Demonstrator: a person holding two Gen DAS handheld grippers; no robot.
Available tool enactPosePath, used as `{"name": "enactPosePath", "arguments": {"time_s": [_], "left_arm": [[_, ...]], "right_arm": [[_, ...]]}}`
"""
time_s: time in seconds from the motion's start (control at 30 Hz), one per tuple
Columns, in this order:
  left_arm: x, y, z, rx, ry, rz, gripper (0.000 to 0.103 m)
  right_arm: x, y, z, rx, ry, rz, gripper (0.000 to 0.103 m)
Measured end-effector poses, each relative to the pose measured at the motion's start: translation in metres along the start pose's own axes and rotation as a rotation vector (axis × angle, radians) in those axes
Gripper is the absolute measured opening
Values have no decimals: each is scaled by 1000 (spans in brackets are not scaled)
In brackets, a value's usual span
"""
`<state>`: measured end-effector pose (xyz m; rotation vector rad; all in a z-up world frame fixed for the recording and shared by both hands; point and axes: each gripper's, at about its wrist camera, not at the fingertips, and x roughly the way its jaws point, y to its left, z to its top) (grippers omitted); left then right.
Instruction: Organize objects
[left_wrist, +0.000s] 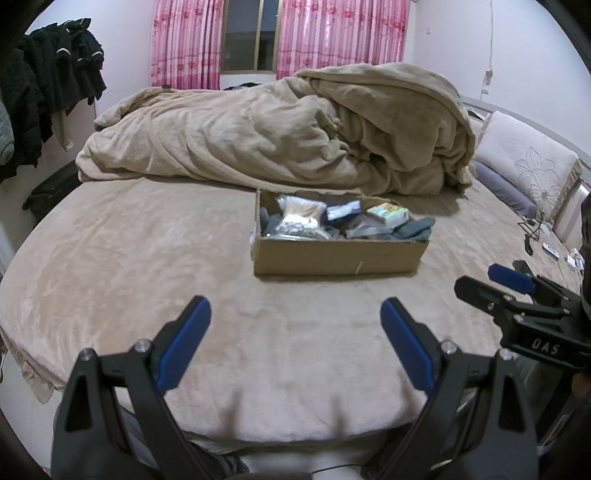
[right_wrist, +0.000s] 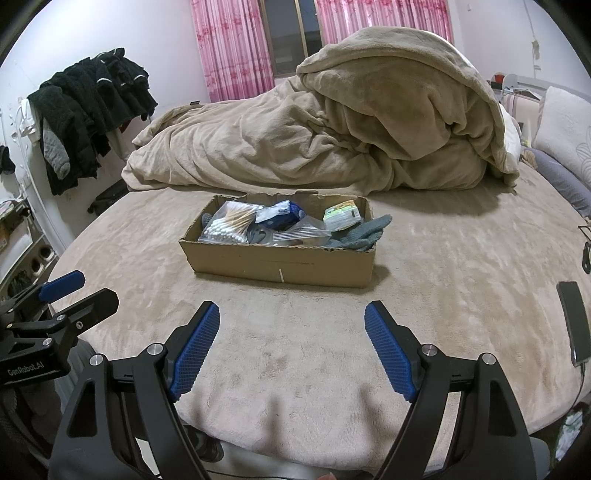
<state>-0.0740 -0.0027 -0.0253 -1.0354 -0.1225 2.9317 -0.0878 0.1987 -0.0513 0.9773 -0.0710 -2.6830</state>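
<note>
A shallow cardboard box sits open-topped on the beige bed sheet, just in front of a heaped tan duvet and well ahead of both grippers. Going across the box from its left end: a clear bag of cotton swabs with wooden sticks leans against the left wall; beside it lies a blue-and-white packet; in front of that is a clear zip bag; then a small green-and-white pack near the back wall; and at the right end a grey knitted glove hangs over the rim.

The left gripper hovers above the bare sheet at the near edge of the bed, its blue-padded jaws spread wide and holding nothing. The right gripper hovers likewise, jaws wide apart and empty. A black phone lies on the sheet at far right.
</note>
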Motion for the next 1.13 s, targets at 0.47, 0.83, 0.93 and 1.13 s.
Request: {"name": "enactPosePath", "arguments": {"time_s": [0.47,0.83,0.93,1.13], "left_arm": [[0,-1,0,-1,-1,0,94],[0,0,0,-1,0,-1,94],[0,-1,-1,0,-1,-1,94],[-1,-3,0,1,-2,-2,94]], "right_arm": [[0,0,0,-1,-1,2,83],[-1,0,0,-1,-1,2,83],[-1,0,-1,-1,0,2,83],[-1,1,0,0,-2,2,83]]}}
